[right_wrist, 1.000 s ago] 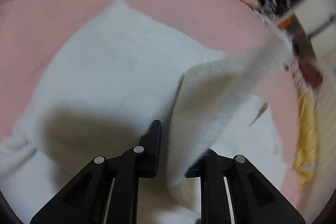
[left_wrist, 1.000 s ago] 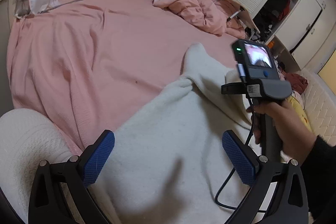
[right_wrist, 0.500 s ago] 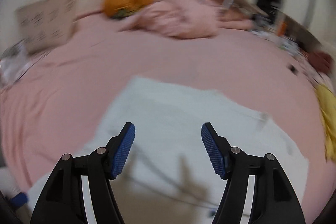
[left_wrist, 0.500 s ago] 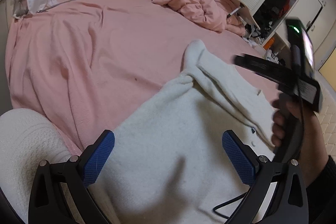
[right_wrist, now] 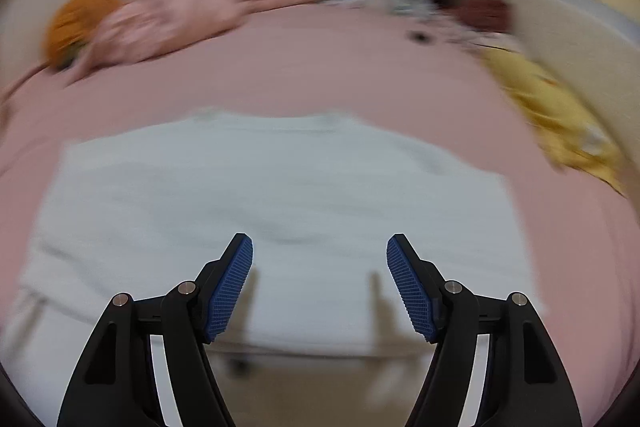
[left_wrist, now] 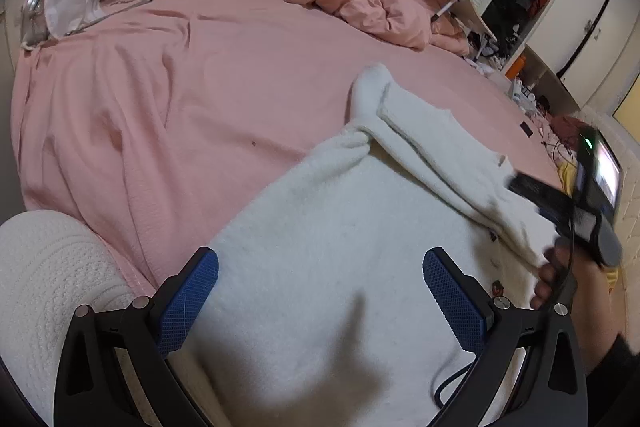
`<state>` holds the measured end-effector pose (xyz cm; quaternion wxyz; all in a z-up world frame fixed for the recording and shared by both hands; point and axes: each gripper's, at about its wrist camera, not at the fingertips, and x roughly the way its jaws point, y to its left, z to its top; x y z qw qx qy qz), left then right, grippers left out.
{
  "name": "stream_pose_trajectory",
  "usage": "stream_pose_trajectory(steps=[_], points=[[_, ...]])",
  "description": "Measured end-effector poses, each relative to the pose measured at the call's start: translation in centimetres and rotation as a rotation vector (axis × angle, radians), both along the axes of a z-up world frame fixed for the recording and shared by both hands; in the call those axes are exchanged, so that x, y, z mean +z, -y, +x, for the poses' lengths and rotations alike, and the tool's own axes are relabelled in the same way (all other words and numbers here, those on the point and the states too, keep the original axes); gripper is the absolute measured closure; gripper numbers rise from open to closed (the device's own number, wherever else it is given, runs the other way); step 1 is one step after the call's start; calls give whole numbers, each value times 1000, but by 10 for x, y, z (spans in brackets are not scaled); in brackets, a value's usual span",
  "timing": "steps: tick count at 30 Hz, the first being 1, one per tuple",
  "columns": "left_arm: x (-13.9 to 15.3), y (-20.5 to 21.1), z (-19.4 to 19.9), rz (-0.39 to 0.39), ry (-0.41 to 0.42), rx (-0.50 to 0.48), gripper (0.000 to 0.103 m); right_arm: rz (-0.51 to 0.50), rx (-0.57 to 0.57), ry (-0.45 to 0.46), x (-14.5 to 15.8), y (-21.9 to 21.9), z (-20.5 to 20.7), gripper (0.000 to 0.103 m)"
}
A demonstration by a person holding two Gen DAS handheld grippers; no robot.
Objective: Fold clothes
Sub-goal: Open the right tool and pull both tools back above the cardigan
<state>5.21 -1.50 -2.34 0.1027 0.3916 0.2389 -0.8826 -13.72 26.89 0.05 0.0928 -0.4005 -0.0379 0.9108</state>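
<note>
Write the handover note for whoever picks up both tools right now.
Left tool: open, empty, over the near part of the white fleece garment.
Right tool: open, empty, above the same garment; that view is blurred.
Garment lies on the pink bedsheet, one sleeve already folded across the body.
Done: that first sleeve fold.
Left: the rest of the folding; the other sleeve cannot be seen clearly, so check it first.

L gripper [left_wrist: 320, 301]: blk frame, blue ribbed pads, silver screws | R gripper [right_wrist: 320, 283]: same | dark sleeve [left_wrist: 616, 359]
</note>
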Motion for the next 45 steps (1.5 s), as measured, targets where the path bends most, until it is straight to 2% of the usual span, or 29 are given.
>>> stream_pose_trajectory(steps=[1,3,4,6,8,11,16,17,21,23,24,25,26,27,30,32,41,45], points=[[0,-2,0,-7,1,-6,0,-6,-52,19,-8,-14,1,33],[0,-7,-1,-19,4,-21,0,-56,-94,151,-38,-33,-11,32],[0,-9,-2,-27,5,-31,0,-45,-56,147,-42,-33,-14,28],[-1,-14,-4,-47,17,-51,0,-23,2,153,-45,-31,-21,26],[-2,-19,-7,-66,30,-70,0,-77,-2,199,-40,-34,-29,25],[2,-23,-5,-83,22,-90,0,-103,14,124,-7,-38,7,25],[7,-23,0,-60,11,-103,0,-145,42,-2,49,-45,68,25],[7,-25,0,-63,20,-116,0,-140,53,-11,58,-51,95,25],[0,-45,-1,-50,103,-245,0,-145,27,10,61,-58,188,25],[-8,-67,3,-50,207,-377,0,-154,-35,24,45,-57,235,25],[-7,-79,11,-87,226,-425,0,-171,-73,32,36,-57,257,25],[-5,-91,19,-131,237,-471,0,-204,-80,59,32,-63,263,25],[0,-100,26,-168,223,-500,0,-250,-66,115,30,-75,258,25],[6,-108,32,-201,200,-522,0,-267,-76,118,34,-81,257,25],[22,-131,52,-299,130,-588,0,-222,-79,17,54,-80,267,25],[31,-140,61,-343,97,-614,0,-192,-40,1,57,-76,273,25],[25,-108,57,-189,149,-486,0,-225,8,-6,56,-75,282,25],[18,-105,56,-156,184,-482,0,-253,4,11,54,-80,283,25]])
